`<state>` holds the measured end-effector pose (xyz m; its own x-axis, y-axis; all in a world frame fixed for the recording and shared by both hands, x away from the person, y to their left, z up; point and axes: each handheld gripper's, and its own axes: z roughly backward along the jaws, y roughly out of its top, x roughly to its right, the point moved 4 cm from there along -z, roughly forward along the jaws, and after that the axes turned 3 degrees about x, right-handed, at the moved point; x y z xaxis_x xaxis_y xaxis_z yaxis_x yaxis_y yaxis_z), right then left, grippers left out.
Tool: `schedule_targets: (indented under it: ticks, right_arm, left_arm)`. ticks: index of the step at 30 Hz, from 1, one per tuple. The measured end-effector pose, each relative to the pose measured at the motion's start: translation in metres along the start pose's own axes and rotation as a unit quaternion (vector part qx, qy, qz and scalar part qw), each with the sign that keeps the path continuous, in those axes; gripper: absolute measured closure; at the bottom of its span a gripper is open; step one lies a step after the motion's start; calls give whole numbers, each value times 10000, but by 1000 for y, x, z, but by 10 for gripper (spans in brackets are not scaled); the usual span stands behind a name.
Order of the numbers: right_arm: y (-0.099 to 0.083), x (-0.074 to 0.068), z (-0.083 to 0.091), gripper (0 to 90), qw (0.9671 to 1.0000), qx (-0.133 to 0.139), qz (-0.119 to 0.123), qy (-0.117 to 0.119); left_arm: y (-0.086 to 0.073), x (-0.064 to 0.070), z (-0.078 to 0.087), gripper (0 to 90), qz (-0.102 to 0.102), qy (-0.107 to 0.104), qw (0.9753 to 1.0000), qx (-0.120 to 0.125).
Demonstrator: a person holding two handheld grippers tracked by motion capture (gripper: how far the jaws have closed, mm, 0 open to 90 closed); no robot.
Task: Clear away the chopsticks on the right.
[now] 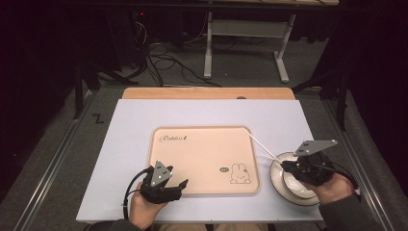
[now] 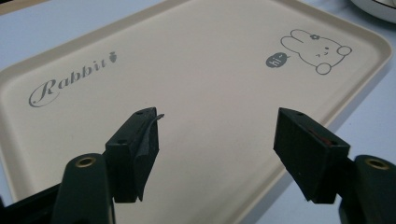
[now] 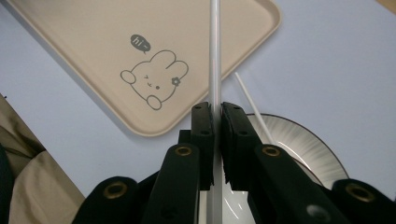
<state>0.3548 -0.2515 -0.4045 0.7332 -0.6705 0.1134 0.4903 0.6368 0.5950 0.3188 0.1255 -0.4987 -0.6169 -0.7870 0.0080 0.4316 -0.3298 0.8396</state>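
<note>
1. A white chopstick (image 3: 215,56) was pinched between the jaws of the right claw (image 3: 217,122), running straight up past the jaw tips and over the corner of the beige tray (image 3: 84,32).
2. In the high view the same chopstick (image 1: 253,139) slanted from the right claw (image 1: 290,166) up and left, its far tip over the tray's (image 1: 202,159) upper right corner.
3. A second white chopstick (image 3: 252,105) lay apart from the right claw's jaws, one end resting on the rim of the white bowl (image 3: 303,144) and the other pointing out over the surface (image 3: 336,60).
4. The white bowl (image 1: 281,180), ribbed with fine lines inside, sat on the surface just beside the tray's right edge, directly under the right claw and the hand holding it.
5. The tray lay flat near the middle of the pale surface (image 1: 144,115), printed with the word "Rabbit" at one corner and a rabbit drawing (image 2: 313,49) with a "hi" bubble at the other.
6. The left claw (image 2: 215,140) had its jaws spread wide with nothing between them, hovering over the tray's (image 2: 196,70) near left edge.
7. In the high view the left claw (image 1: 180,185) sat at the tray's lower left corner, held by the person's left hand (image 1: 144,207).
</note>
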Motion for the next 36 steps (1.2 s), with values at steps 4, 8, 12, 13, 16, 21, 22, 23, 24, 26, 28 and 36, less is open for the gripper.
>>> schedule_targets:
  ticks: [4, 8, 12, 13, 16, 21, 22, 23, 24, 26, 28, 36]
  right_arm:
    - [5, -6, -11, 850, 10000, -65, -10, 59]
    - [9, -11, -20, 850, 9998, -91, -4, 163]
    - [14, -18, -31, 850, 9996, -158, -37, 226]
    - [15, -19, -34, 850, 9996, -172, -3, 243]
    - [19, -22, -42, 850, 9994, -218, -31, 252]
    - [24, -23, -55, 850, 9991, -281, -130, 277]
    - [25, -23, -57, 850, 9990, -312, -164, 277]
    - [25, -23, -60, 850, 9990, -336, -139, 270]
    - [26, -23, -62, 850, 9988, -374, -174, 278]
    - [26, -23, -66, 850, 9986, -400, -220, 274]
    - [27, -24, -70, 850, 9983, -468, -227, 257]
    - [34, -30, -82, 850, 9977, -538, -265, 309]
  left_arm:
    - [0, 1, -1, 313, -39, -1, 10000, -11]
    - [-1, 2, -1, 313, -68, 3, 10000, -53]
    - [-2, 3, -2, 313, -105, 14, 9999, -75]
    - [-2, 4, -2, 313, -111, 21, 9999, -75]
    - [-2, 3, -2, 313, -110, 29, 9999, -84]
    - [-3, 3, -2, 314, -111, 28, 9999, -106]
    - [-3, 3, -3, 313, -114, 31, 9999, -111]
    - [-3, 4, -3, 313, -112, 31, 9999, -98]
    - [-3, 4, -3, 313, -114, 28, 9999, -96]
    - [-3, 4, -2, 314, -115, 25, 9999, -102]
    - [-3, 3, -2, 314, -110, 33, 9999, -104]
    - [-3, 4, -2, 314, -109, 29, 9999, -98]
